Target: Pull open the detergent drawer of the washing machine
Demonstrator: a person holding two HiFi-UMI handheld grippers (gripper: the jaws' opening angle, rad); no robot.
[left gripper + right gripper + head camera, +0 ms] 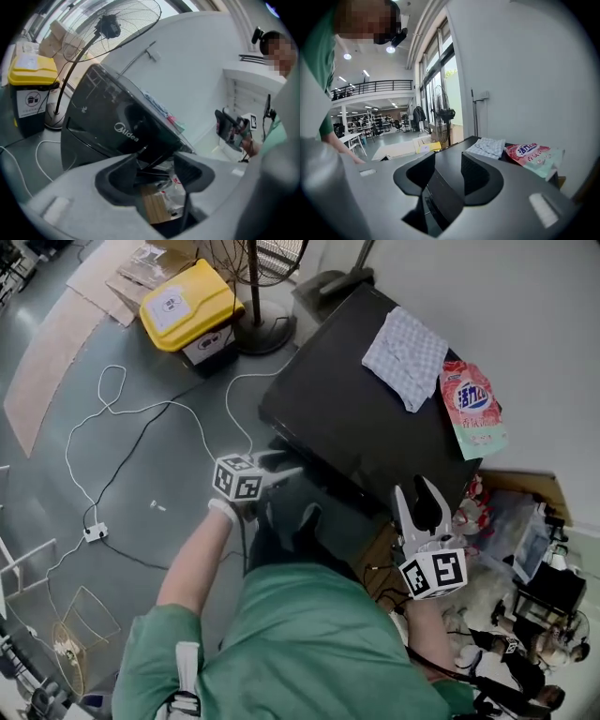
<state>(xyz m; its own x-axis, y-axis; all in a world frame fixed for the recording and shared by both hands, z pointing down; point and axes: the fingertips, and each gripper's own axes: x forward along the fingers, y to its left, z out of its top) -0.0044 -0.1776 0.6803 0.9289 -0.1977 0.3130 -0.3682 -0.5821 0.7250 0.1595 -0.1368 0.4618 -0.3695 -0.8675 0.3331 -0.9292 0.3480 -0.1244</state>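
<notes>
The black washing machine [347, 418] stands against the wall, its Midea front [117, 122] facing me in the left gripper view. I cannot pick out its detergent drawer with certainty. My left gripper [286, 471] is at the machine's near front corner. Its jaws [154, 176] are open, and the corner edge of the front panel shows in the gap, untouched. My right gripper [419, 491] hovers by the machine's right front corner, jaws open [447, 176] and empty, looking across the machine's top [454, 154]. A checked cloth [405, 355] and a detergent bag [473, 409] lie on that top.
A yellow bin [187, 306] and a standing fan's base [262, 334] are on the floor behind-left of the machine. A white cable [141, 413] with a power strip [95, 532] snakes over the grey floor. Bags and clutter [511, 521] fill the space right of the machine.
</notes>
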